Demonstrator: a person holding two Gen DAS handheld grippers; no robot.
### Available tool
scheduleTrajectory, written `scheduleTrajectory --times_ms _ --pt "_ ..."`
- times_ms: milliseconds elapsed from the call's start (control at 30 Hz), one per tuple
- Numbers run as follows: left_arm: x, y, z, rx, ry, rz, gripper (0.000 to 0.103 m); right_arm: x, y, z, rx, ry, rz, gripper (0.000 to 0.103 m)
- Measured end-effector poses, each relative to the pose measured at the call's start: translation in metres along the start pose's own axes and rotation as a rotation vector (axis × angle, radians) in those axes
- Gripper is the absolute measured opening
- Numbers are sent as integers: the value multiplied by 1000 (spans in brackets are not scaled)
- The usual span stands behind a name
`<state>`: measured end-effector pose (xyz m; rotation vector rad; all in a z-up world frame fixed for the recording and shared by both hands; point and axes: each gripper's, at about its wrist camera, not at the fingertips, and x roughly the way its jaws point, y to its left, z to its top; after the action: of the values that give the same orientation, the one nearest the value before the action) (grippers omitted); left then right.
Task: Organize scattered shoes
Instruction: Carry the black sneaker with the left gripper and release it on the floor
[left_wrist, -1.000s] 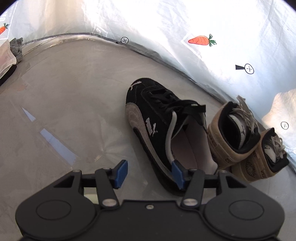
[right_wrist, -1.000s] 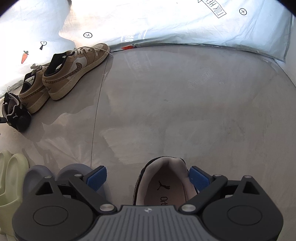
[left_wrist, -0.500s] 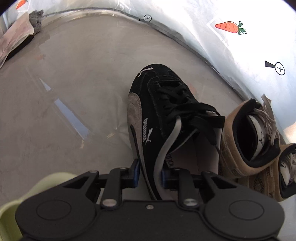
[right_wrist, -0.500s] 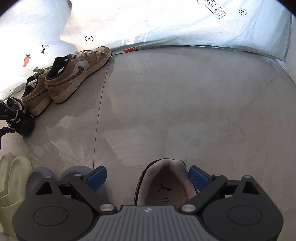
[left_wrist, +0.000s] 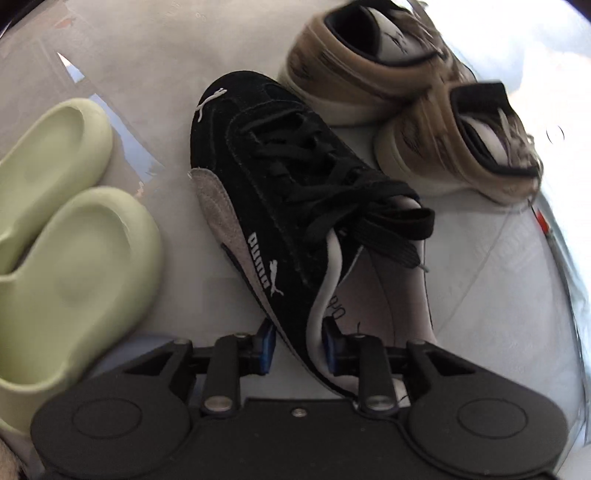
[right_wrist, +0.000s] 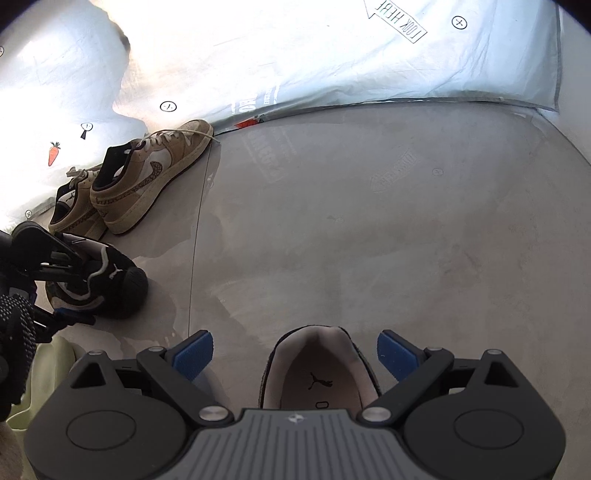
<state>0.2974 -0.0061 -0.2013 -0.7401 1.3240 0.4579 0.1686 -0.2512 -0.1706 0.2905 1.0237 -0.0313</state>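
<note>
Grey shiny floor (right_wrist: 369, 221) lies under us, with a white sheet (right_wrist: 295, 55) behind it. Close by, our left gripper (left_wrist: 297, 345) now squeezes the side of the black shoe (left_wrist: 280, 192); a moment ago its jaws were wide and empty. We have swung the shoe round, so the green slippers (left_wrist: 66, 236) now sit just beside it. Our right gripper (right_wrist: 295, 356) waits with its jaws spread around the heel of the other black shoe (right_wrist: 317, 373), not touching. Farther off, the tan sneakers (right_wrist: 147, 177) stand together by the sheet. We think the black pair can be lined up next.
</note>
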Motion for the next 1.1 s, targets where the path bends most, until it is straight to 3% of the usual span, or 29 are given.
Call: scheduleTrajectory --times_ms 133,233,433,533,600,667,767,867,967,1100 --pt "8 -33 -24 74 49 -44 31 -7 -15 1 50 -27 -24 96" --pt "11 -53 -30 197 91 -81 44 -10 -25 1 84 -41 -37 96" --pt "-2 -23 -27 377 154 -167 51 -11 -21 2 72 -56 -22 96" --pt "-22 -1 -25 427 133 -190 56 -8 -13 3 49 -48 -6 96" --pt "-29 2 -29 461 100 -166 66 -5 -7 3 33 -36 8 96" --pt "-26 1 -29 459 89 -169 68 -2 -2 4 21 -28 18 96" --pt "-18 -9 -25 445 75 -164 62 -1 5 4 2 -21 32 96" --pt "-6 -28 -23 463 79 -107 49 -4 7 2 -11 -26 37 96" --pt "5 -46 -26 450 63 16 42 -8 2 2 4 -41 24 96" --pt "6 -52 -36 458 16 59 37 -10 -13 5 65 -53 7 96"
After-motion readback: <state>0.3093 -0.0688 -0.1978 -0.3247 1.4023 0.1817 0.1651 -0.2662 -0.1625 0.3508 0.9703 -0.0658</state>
